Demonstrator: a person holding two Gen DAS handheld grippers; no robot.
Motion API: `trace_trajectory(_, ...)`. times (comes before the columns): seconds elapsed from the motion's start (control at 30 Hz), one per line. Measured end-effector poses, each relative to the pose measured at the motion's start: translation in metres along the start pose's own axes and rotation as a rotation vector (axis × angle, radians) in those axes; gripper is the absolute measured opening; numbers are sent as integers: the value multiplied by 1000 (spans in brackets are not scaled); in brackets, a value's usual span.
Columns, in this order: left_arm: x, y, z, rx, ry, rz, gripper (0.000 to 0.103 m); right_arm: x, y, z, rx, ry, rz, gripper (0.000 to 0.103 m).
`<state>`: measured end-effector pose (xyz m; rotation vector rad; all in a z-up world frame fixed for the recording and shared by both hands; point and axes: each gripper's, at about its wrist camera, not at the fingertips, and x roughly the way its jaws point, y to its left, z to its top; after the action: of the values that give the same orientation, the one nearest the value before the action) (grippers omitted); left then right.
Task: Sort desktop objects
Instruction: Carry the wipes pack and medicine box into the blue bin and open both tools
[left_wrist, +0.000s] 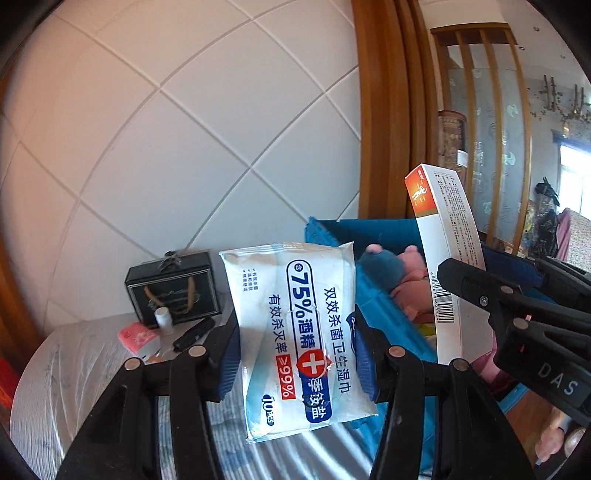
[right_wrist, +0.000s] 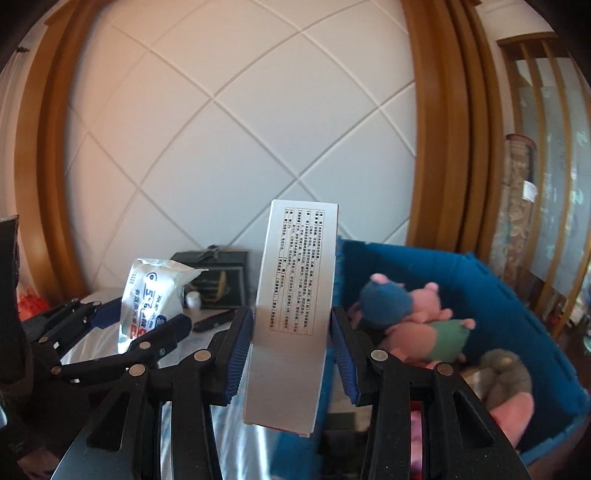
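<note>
The left gripper (left_wrist: 295, 354) is clamped on a wipes pack (left_wrist: 295, 332), its blue pads pressed against the two long edges, and the pack is held up off the table (left_wrist: 74, 369) with its printed face toward the camera. Just to the right, the right gripper (right_wrist: 291, 350) grips a box (right_wrist: 295, 314), a long white carton standing nearly upright between the pads; its orange end (left_wrist: 419, 192) points up in the left view. Both things hang in the air near the left edge of a blue bin (right_wrist: 498, 295), which sits to the right and already holds soft toys (right_wrist: 406, 314) in pink, blue and green.

Farther back on the table, against the tiled wall (left_wrist: 184, 129), stands a black gift bag (left_wrist: 173, 291). In front of it are a small white bottle (left_wrist: 164, 319), a black pen (left_wrist: 194, 334) lying flat, and a pink pack (left_wrist: 138, 338) to the left. A wooden frame (left_wrist: 384, 110) runs up the wall to the right.
</note>
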<state>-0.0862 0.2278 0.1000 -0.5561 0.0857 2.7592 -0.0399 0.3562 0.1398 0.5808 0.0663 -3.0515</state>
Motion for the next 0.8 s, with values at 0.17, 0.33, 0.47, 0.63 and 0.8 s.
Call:
trace_trajectory(0.17,25,-67,26,43,13,-78,51,-10,-83,-1,56,4,-137,42)
trace_trajectory(0.33,45,-118,40,61,48,-105,51,0,-147,-9,115,33,-202,42)
trace_trajectory(0.47,58,-150,40,92,69,-111,51,12,-174,-19,117,58,-240,42)
trace_trajectory(0.63,75,-165,35,100,109,-96,51,30,-191,-28,125,85,-230,42)
trace_trajectory(0.8,93,-166,26,93,151,-61,51,44,-193,-34,115,113,-226,42)
